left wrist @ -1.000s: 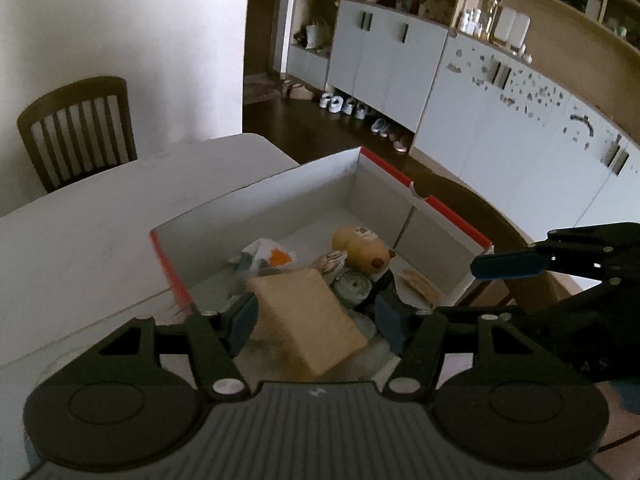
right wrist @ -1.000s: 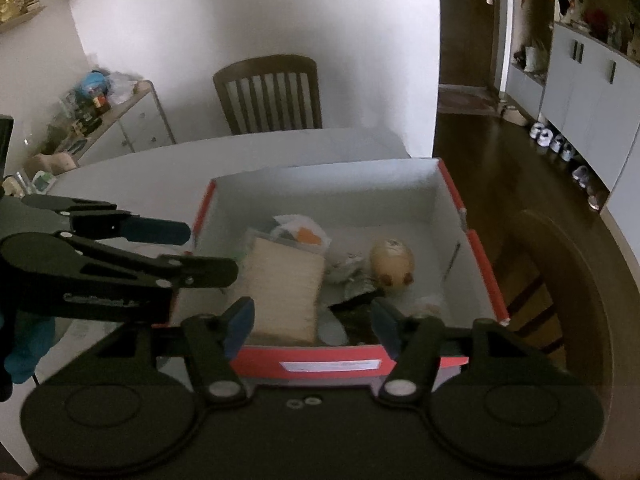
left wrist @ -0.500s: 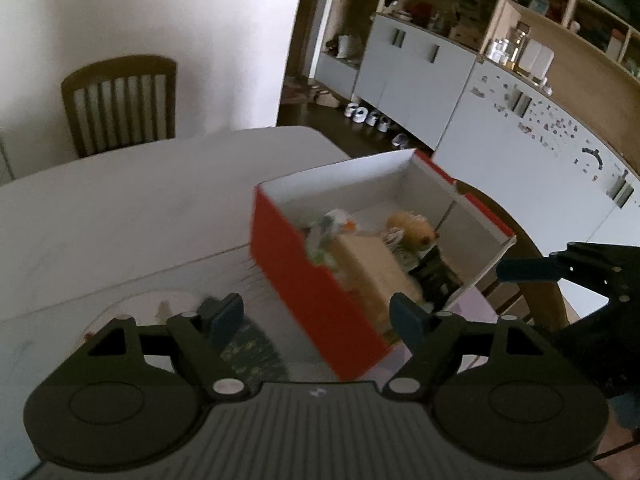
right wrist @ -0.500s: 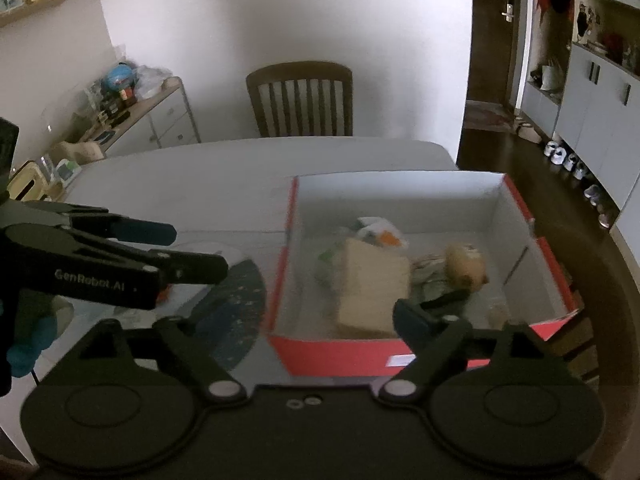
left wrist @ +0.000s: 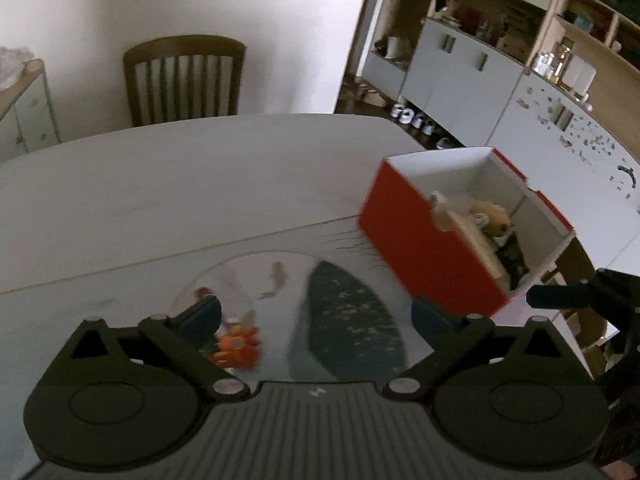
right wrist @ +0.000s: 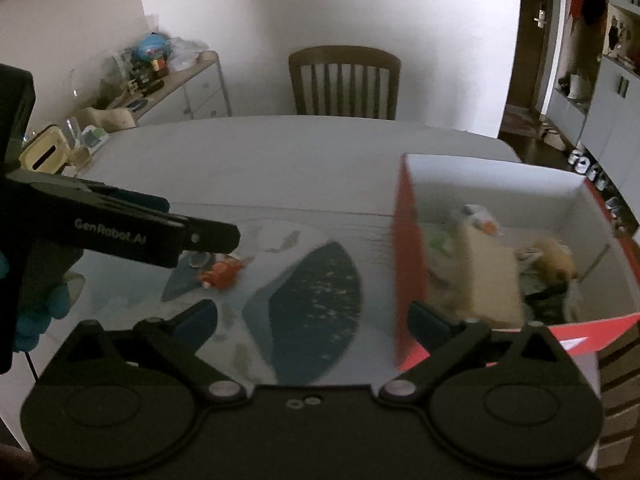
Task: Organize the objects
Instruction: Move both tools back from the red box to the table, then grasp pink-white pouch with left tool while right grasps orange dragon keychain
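Note:
A red box with white inside (left wrist: pixel 428 256) stands at the table's right end and shows in the right wrist view (right wrist: pixel 404 264) too. It holds a tan block (right wrist: pixel 488 276), a round tan toy (right wrist: pixel 554 266) and small packets. A small orange object (left wrist: pixel 236 350) lies on the patterned mat (left wrist: pixel 352 320), also in the right wrist view (right wrist: pixel 220 274). My left gripper (left wrist: pixel 316 318) is open and empty above the mat, near the orange object. My right gripper (right wrist: pixel 312 320) is open and empty, left of the box.
A white table (left wrist: pixel 180 184) carries the mat. A wooden chair (right wrist: pixel 344 80) stands behind it. A sideboard with clutter (right wrist: pixel 160 80) is at the far left. White cabinets (left wrist: pixel 460 76) line the right wall.
Both grippers have pulled back and swung left, away from the box. The tan block stays inside the box. The mat and the orange object have come into view.

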{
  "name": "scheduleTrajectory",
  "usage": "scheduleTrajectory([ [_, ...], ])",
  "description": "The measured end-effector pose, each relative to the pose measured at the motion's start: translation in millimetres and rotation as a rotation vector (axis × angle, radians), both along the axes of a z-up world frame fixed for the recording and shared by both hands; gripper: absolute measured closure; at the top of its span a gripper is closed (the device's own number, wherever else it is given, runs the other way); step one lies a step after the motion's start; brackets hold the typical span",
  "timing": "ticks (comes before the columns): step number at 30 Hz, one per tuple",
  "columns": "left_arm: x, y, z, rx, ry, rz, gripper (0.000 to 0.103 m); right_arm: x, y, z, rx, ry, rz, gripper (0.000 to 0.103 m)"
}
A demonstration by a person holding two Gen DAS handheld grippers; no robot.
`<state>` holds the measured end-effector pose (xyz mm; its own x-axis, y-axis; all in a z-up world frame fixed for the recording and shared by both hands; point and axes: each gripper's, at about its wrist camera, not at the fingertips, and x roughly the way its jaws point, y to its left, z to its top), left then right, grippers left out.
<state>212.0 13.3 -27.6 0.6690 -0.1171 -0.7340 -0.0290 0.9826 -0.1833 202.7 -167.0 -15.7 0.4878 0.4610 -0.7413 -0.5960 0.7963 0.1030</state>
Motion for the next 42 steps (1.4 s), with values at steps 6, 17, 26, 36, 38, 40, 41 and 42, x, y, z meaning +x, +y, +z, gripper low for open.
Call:
scheduleTrajectory([
  [6, 4, 39, -17, 0.048, 0.016, 0.041, 0.001, 0, 37, -20, -0.010, 0.012, 0.015, 0.002],
  [17, 38, 86, -70, 0.034, 0.149, 0.019, 0.001, 3, 102, -57, -0.071, 0.012, 0.091, 0.003],
  [26, 65, 82, -98, 0.097, 0.167, -0.150, 0.001, 15, 135, -83, -0.115, 0.044, 0.125, 0.008],
  [36, 74, 79, -110, 0.150, 0.144, -0.192, 0.002, 29, 154, -102, -0.148, 0.064, 0.133, 0.017],
  [38, 72, 78, -111, 0.165, 0.134, -0.200, 0.007, 30, 157, -106, -0.153, 0.065, 0.148, 0.018],
  [40, 71, 79, -112, 0.156, 0.129, -0.206, 0.012, 31, 160, -108, -0.158, 0.068, 0.162, 0.021],
  [41, 71, 80, -112, 0.153, 0.126, -0.203, 0.017, 31, 161, -110, -0.160, 0.068, 0.168, 0.022],
  [42, 71, 80, -113, 0.154, 0.125, -0.202, 0.020, 33, 162, -111, -0.162, 0.068, 0.173, 0.024],
])
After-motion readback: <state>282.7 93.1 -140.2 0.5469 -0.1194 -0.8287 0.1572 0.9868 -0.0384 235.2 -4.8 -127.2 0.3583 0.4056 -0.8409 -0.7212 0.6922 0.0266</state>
